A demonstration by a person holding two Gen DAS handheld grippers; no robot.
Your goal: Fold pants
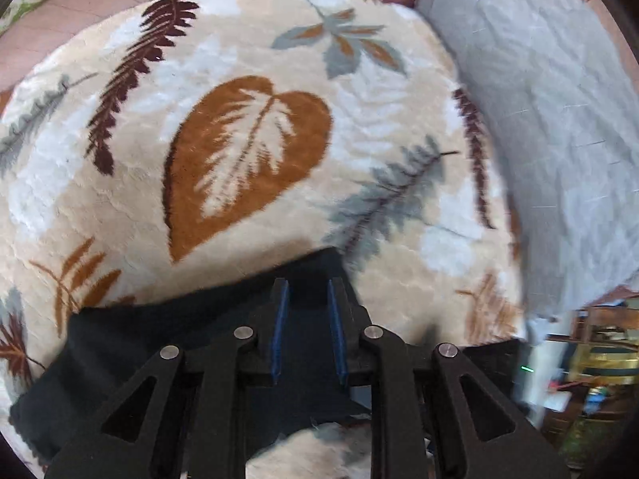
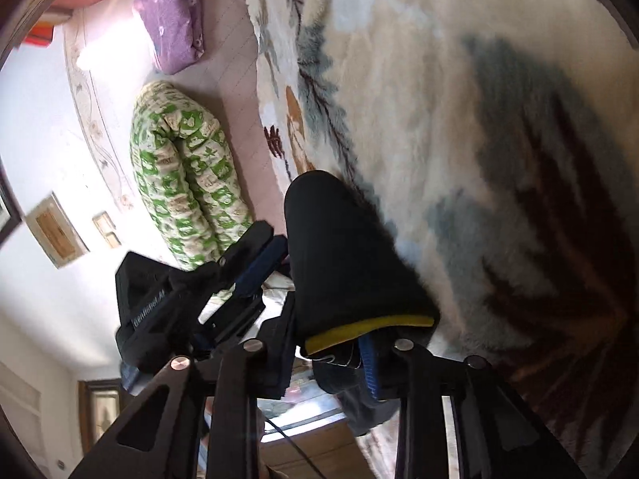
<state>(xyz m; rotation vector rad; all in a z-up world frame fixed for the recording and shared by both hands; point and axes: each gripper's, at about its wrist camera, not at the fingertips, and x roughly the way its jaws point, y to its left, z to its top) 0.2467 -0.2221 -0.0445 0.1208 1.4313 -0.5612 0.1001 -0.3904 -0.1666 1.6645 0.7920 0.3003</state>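
The leaf-print fleece blanket (image 1: 255, 127) covers most of the left wrist view and fills the 12 to 5 o'clock sector of the right wrist view. It is cream with brown, rust and grey-blue leaf motifs.

A grey sheet (image 1: 559, 119) lies against the blanket's edge at 1 to 3 o'clock in the left wrist view.

The black pants (image 1: 131, 343) lie on the blanket at 6 to 8 o'clock in the left wrist view, under and around the fingers. In the right wrist view a folded black portion stands raised at centre, with a yellow inner band (image 2: 371, 329) showing along its lower edge.

A green-patterned quilted cushion (image 2: 183, 175) lies at 9 o'clock in the right wrist view, and a purple floral pillow (image 2: 171, 16) at 11 o'clock.

Left hand-held gripper (image 1: 307, 315): the blue-padded fingers stand partly open, with black cloth visible in the gap. Whether the pads are clamped on the cloth cannot be told.

Right hand-held gripper (image 2: 331, 347): the raised pants fabric sits between its fingers. One blue pad (image 2: 369, 367) lies against the cloth just below the yellow band; the gap is hidden, so how far it is open cannot be told.

The left hand-held gripper also shows in the right wrist view at 8 o'clock, just beside the raised fabric.
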